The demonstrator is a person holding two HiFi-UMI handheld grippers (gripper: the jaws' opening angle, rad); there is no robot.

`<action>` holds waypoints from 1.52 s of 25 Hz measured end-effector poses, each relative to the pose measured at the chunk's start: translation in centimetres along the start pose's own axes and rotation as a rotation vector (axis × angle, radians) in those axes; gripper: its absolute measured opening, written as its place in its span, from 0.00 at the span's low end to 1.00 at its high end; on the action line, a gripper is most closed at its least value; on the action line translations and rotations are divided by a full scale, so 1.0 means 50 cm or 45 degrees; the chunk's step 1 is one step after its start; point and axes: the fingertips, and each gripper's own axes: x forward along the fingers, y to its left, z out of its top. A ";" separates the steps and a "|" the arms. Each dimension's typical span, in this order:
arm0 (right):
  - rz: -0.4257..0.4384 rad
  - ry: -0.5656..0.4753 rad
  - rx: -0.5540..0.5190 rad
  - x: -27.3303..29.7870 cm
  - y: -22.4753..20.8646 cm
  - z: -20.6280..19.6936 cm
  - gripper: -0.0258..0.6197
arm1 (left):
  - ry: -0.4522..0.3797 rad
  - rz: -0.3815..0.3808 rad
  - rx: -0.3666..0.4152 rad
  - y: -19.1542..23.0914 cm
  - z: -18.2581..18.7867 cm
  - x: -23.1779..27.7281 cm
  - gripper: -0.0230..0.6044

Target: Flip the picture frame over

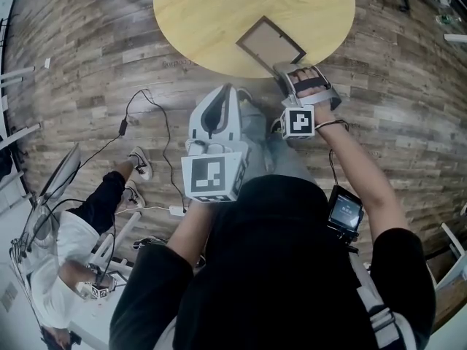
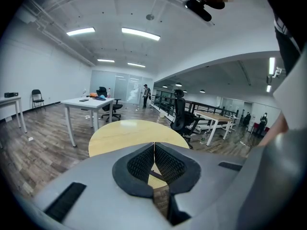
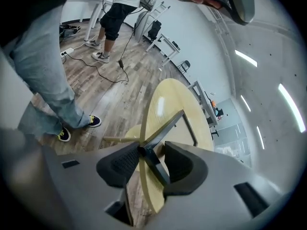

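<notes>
Frame (image 1: 271, 44) flat on table (image 1: 197, 13) near front edge, near corner between wide-apart jaws of right gripper (image 3: 152, 150), pads not clamped. Risk: thin corner grip slips mid-turn, frame skids off edge. Left gripper (image 2: 154, 150) closed, empty, short of table, no support.

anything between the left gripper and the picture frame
No object: head view shows only bare round table and wood floor between left gripper and picture frame.
</notes>
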 end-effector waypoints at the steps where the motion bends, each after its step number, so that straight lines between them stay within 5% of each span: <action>1: 0.006 -0.008 0.001 -0.005 0.001 0.003 0.31 | 0.001 -0.002 0.001 0.001 0.001 0.002 0.07; 7: 0.016 -0.115 0.096 -0.046 -0.014 0.047 0.26 | -0.006 -0.013 0.025 0.007 0.011 0.008 0.07; 11: 0.030 -0.269 0.317 -0.085 -0.063 0.089 0.22 | -0.015 -0.004 0.029 0.012 0.018 0.008 0.07; 16: 0.123 -0.488 0.900 -0.119 -0.143 0.100 0.19 | -0.020 0.018 0.025 0.019 0.022 0.012 0.07; 21: 0.269 -0.690 1.786 -0.122 -0.195 0.041 0.18 | -0.019 0.028 0.029 0.026 0.018 0.001 0.07; 24: 0.275 -0.695 2.187 -0.112 -0.197 -0.029 0.17 | -0.015 0.031 0.033 0.022 0.017 0.002 0.07; 27: 0.248 -0.656 2.409 -0.104 -0.185 -0.083 0.16 | -0.013 0.034 0.036 0.020 0.019 0.004 0.07; 38: 0.296 -0.561 2.854 -0.087 -0.119 -0.125 0.16 | -0.005 0.010 0.056 0.001 0.023 0.012 0.07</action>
